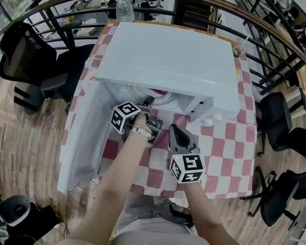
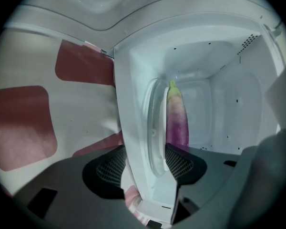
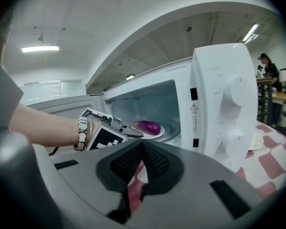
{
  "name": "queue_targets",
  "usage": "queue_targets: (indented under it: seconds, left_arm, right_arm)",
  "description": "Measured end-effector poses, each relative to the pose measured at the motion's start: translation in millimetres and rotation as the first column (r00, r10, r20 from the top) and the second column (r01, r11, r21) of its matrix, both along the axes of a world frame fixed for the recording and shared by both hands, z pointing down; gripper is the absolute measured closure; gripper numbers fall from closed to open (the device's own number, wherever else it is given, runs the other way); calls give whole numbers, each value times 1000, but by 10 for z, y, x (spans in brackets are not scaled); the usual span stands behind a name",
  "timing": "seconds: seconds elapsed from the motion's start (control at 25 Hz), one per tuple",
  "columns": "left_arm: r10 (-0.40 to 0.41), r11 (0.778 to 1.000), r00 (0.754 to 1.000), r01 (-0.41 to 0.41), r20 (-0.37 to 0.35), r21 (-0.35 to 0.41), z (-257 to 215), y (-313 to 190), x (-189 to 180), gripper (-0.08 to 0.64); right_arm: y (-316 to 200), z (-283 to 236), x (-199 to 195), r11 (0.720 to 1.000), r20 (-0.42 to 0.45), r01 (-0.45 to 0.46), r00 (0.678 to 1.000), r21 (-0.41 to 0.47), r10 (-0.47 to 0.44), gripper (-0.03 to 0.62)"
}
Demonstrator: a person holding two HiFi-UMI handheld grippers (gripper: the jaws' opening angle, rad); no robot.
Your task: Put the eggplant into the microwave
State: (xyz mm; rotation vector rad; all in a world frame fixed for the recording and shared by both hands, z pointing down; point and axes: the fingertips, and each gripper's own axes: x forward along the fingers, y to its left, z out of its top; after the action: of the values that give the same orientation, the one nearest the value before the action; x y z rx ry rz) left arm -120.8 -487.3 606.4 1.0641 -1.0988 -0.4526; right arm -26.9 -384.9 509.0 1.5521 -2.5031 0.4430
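Microwave, head view: microwave (image 1: pixel 168 60) on checked cloth (image 1: pixel 219 147); door (image 1: pixel 84 137) swung open, left of left gripper.
Left gripper, head view: left gripper (image 1: pixel 149 104) at cavity mouth, tips pointing in.
Eggplant, head view: eggplant (image 1: pixel 158 92) inside on plate (image 1: pixel 140 92), just ahead of left tips.
Right gripper, head view: right gripper (image 1: pixel 176 131) outside cavity, just right of and behind left gripper, over cloth.
Left jaws, left gripper view: left gripper (image 2: pixel 145 165) stands wide apart; microwave's front edge and plate (image 2: pixel 155 128) rim sit between the pads, which clamp nothing.
Eggplant, left gripper view: eggplant (image 2: pixel 177 120) lies on plate ahead of jaws, clear of both pads, green stem end showing.
Right jaws, right gripper view: right gripper (image 3: pixel 142 149) closed tip to tip, nothing between.
Eggplant, right gripper view: eggplant (image 3: pixel 148 127) ahead in cavity on plate; left gripper (image 3: pixel 128 131) just short of it, not touching.
Knobs, right gripper view: two knobs (image 3: pixel 238 90) on panel, ahead to the right.
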Motion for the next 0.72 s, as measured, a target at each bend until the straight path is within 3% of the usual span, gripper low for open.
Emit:
queue_targets:
  seconds: [0.32, 0.72]
  left_arm:
    - [24, 1000, 1000, -24, 6, -3, 10, -38, 4, 293]
    - [29, 999, 999, -29, 13, 14, -155, 266, -17, 295]
  right_arm:
    - [-29, -11, 44, 1000, 1, -19, 1000, 3, 19, 569]
    - [43, -142, 122, 999, 22, -41, 999, 12, 41, 569]
